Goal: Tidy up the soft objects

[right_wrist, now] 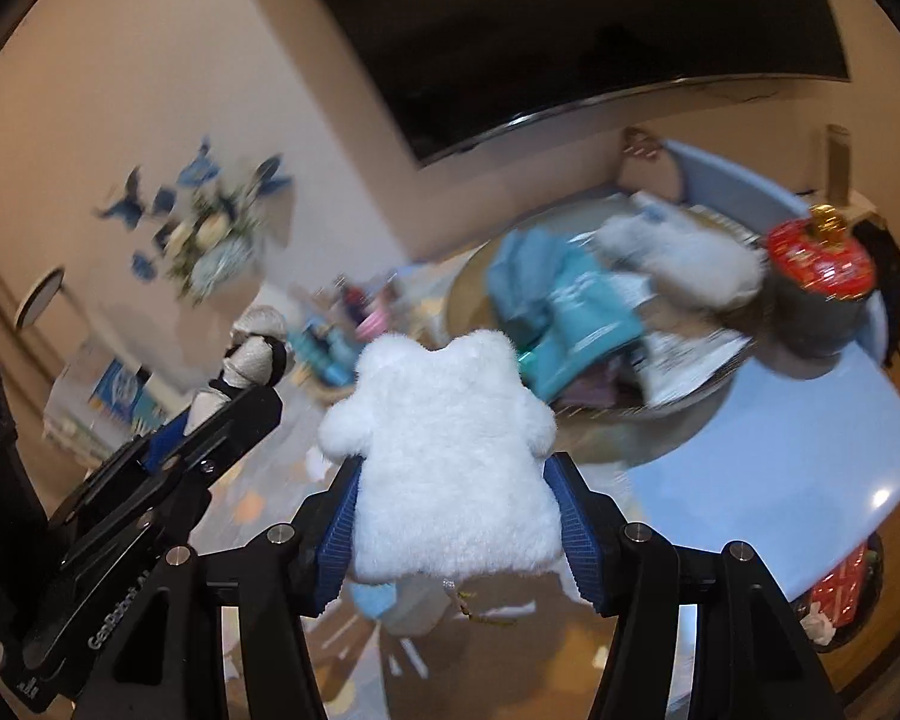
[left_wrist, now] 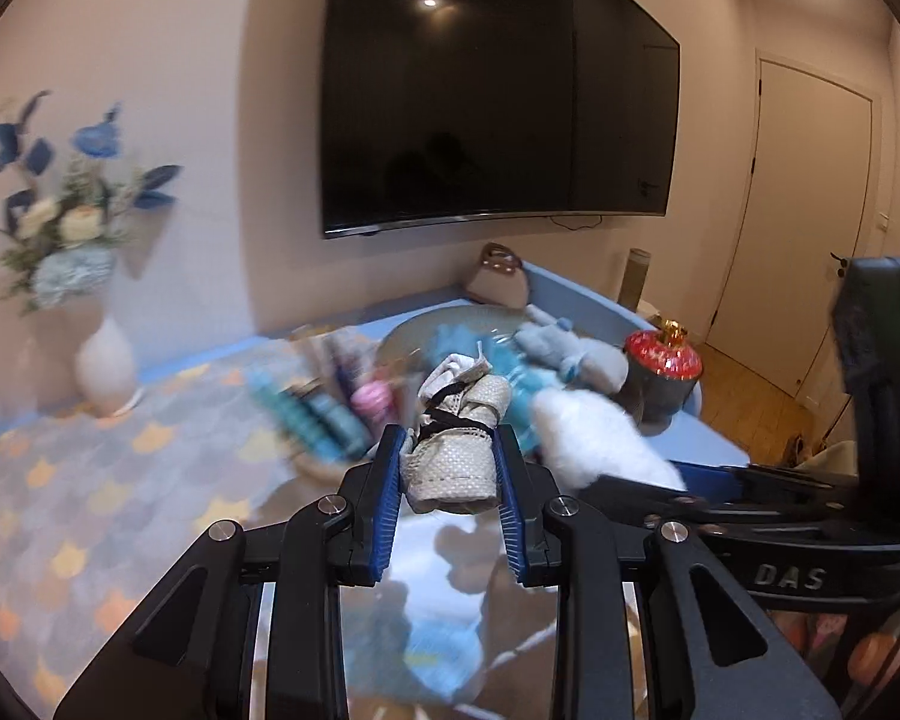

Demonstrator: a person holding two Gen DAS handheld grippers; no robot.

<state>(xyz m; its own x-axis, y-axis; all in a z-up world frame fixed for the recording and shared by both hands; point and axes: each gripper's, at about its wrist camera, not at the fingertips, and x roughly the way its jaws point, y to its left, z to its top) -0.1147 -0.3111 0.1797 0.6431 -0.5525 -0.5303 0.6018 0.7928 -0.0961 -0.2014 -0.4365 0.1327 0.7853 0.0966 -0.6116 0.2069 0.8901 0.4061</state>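
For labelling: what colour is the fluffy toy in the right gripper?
White all over. The fluffy toy shows best in the right wrist view, clamped in the right gripper.

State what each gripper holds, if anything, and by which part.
The left gripper pinches a beige woven bundle tied with black cord, by its lower end. The right gripper clamps a white fluffy plush by its lower sides.
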